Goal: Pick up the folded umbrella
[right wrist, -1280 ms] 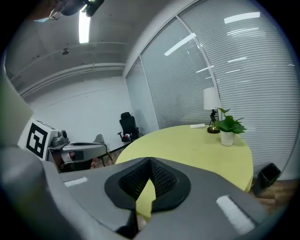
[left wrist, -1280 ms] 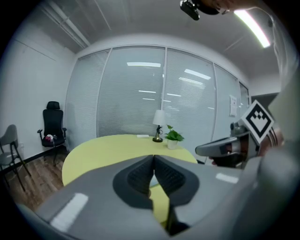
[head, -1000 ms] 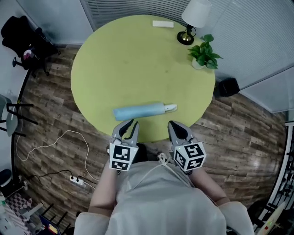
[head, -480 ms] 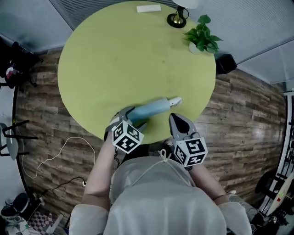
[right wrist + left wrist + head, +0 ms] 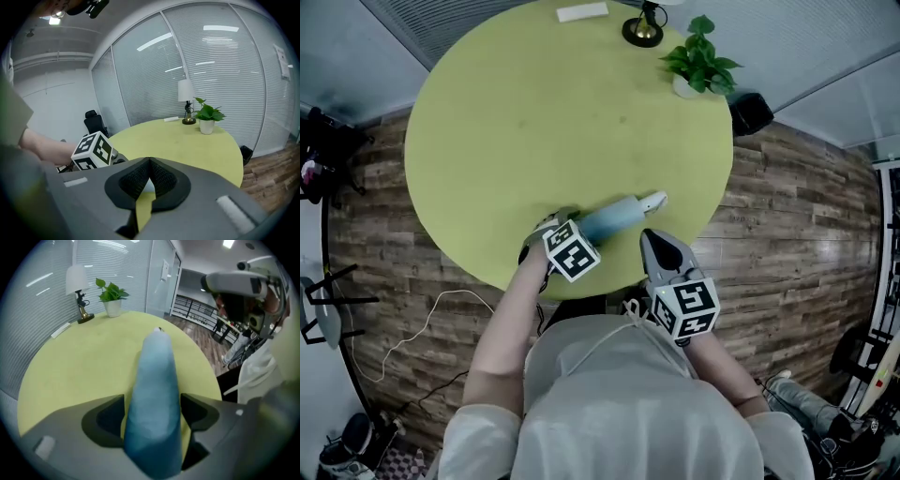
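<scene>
Since 1 s ago L gripper (image 5: 553, 227) has dropped from the table (image 5: 534, 112) edge onto the umbrella (image 5: 614, 214). Its jaws are opening, umbrella end between them, pads clear. R gripper (image 5: 652, 242), right of it, is clenched, empty. Table is yellow, floor (image 5: 787, 225) wood. Far ahead of the grippers: strip (image 5: 581, 12), lamp (image 5: 642, 28), plant (image 5: 698, 67).

A round yellow-green surface (image 5: 534, 122) is set on a floor of wood planks (image 5: 787, 216). Along the far edge of the surface, a table lamp (image 5: 642, 33), a potted plant (image 5: 698, 66) and a flat white slab (image 5: 581, 12) are shown. A black container (image 5: 750, 112) is placed on the floor just off that edge. The room is enclosed by glass walls fitted with slatted blinds (image 5: 211, 70), in which strip lights are reflected. A black chair (image 5: 92, 119) is seen by the wall.
</scene>
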`<state>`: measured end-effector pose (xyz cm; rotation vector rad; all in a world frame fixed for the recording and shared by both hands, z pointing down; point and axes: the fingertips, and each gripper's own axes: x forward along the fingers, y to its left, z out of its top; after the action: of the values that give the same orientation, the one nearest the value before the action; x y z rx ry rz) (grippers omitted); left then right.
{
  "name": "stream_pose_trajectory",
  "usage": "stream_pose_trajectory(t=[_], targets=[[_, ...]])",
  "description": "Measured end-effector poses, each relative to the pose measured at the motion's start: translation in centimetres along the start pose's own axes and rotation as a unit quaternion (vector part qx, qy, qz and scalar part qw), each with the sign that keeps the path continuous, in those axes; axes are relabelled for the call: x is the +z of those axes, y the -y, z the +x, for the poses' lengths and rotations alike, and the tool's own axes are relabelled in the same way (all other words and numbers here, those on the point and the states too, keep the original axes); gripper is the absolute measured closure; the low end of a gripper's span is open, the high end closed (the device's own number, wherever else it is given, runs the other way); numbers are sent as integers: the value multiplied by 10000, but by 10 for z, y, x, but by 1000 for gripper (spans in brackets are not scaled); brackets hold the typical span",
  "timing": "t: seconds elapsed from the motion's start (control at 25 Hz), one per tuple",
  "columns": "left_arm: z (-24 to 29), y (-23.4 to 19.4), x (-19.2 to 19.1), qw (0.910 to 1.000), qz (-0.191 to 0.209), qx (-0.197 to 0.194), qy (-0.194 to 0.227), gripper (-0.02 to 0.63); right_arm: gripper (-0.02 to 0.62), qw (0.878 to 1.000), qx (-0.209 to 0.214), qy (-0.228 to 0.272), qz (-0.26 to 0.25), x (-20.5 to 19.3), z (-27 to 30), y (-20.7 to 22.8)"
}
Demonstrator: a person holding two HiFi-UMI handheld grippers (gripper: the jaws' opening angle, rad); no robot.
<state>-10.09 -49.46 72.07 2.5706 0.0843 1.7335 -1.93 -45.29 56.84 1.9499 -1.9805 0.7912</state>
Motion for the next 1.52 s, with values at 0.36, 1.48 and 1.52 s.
stream_pose_trajectory(t=[0.36,1.48,1.52], targets=[[14,0,-9,9990,244,-81,-364,252,597,9998,-72,-162,92,-11,2,6],[-48,-2,48,9886,-1315,674,296,325,597,9967,664,-247,-391,29,-11,47],[-56,-5,55,9861,-1392,784,455,325,597,9964,702,-206,-434,33,-12,48]])
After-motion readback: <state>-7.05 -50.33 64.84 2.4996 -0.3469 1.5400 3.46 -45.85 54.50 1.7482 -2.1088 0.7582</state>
